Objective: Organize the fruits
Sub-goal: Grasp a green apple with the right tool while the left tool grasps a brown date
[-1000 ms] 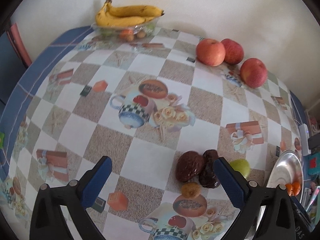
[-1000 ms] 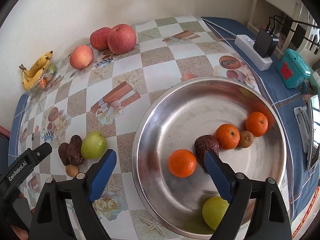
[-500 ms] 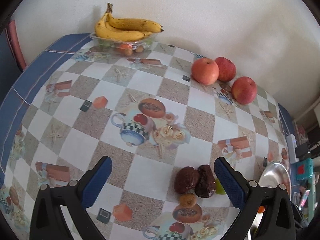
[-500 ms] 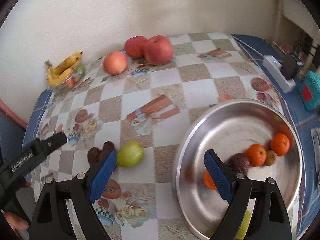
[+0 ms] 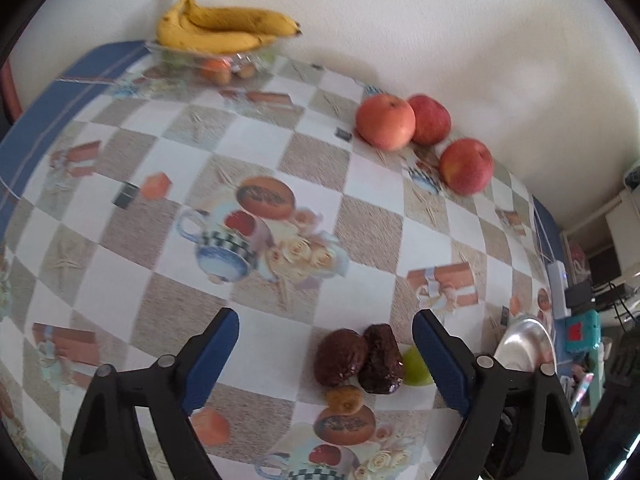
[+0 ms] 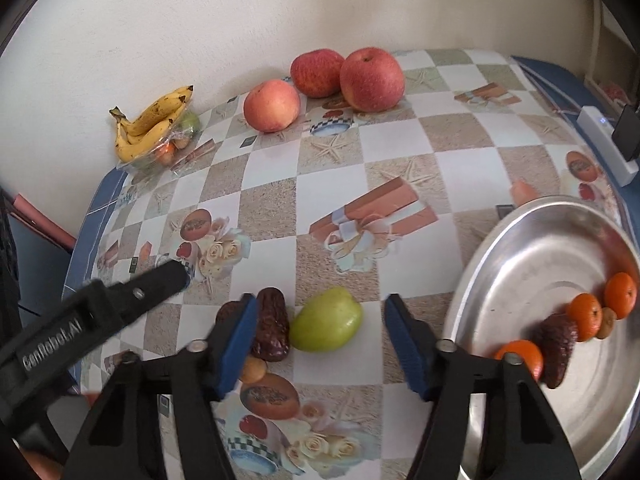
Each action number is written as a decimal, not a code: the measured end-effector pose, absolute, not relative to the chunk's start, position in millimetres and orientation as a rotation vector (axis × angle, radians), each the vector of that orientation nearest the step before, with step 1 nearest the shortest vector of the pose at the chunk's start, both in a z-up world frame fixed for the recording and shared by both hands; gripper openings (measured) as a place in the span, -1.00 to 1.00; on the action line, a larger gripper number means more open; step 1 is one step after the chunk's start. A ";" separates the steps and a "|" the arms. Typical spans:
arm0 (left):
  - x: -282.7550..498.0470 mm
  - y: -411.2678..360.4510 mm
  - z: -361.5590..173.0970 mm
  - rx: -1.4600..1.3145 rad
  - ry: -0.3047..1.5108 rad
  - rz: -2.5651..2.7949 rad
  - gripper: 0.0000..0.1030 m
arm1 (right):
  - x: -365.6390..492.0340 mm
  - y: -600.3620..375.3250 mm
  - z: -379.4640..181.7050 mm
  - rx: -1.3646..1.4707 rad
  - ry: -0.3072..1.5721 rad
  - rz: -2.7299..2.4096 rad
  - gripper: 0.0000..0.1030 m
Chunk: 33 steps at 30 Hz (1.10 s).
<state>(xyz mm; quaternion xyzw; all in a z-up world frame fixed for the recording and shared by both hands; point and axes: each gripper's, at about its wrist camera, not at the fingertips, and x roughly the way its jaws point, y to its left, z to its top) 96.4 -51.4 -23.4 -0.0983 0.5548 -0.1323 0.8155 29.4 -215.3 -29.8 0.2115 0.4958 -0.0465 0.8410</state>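
A green fruit [image 6: 326, 325] lies on the patterned tablecloth, framed by my open right gripper [image 6: 320, 320], whose blue fingers stand apart on either side of it. Left of it sit two dark wrinkled fruits [image 6: 273, 330] and a small tan one [image 6: 253, 370]. The steel bowl [image 6: 516, 248] at right holds three oranges [image 6: 585, 315], a dark fruit [image 6: 558, 344] and a small brown one. My left gripper [image 5: 326, 334] is open above the dark fruits [image 5: 360, 356]; the green fruit [image 5: 414, 366] peeks out beside its right finger. Its black body [image 6: 100, 312] shows in the right wrist view.
Three red apples [image 6: 344, 76] sit near the far wall. A bunch of bananas [image 6: 150, 126] rests on a clear tray of small fruit at the back left. A white power strip [image 6: 604, 140] lies on the blue cloth at the right edge.
My right gripper has swung left from over the bowl to the green fruit, staying open. The left gripper has pulled back a little and stays open.
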 end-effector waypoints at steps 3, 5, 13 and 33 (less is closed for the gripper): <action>98.3 -55.7 -34.7 -0.228 1.217 -0.302 0.73 | 35.1 -213.7 -38.6 0.449 1.071 -0.109 0.17; 99.6 -58.2 -41.9 -0.240 1.238 -0.312 0.68 | 37.7 -212.9 -45.3 0.453 1.090 -0.112 0.16; 101.2 -57.8 -64.9 -0.301 1.323 -0.297 0.49 | 42.8 -212.9 -70.5 0.471 1.153 -0.121 0.14; 99.8 -44.0 -73.8 -0.351 1.354 -0.239 -0.25 | 44.0 -202.3 -69.7 0.417 1.159 -0.109 0.01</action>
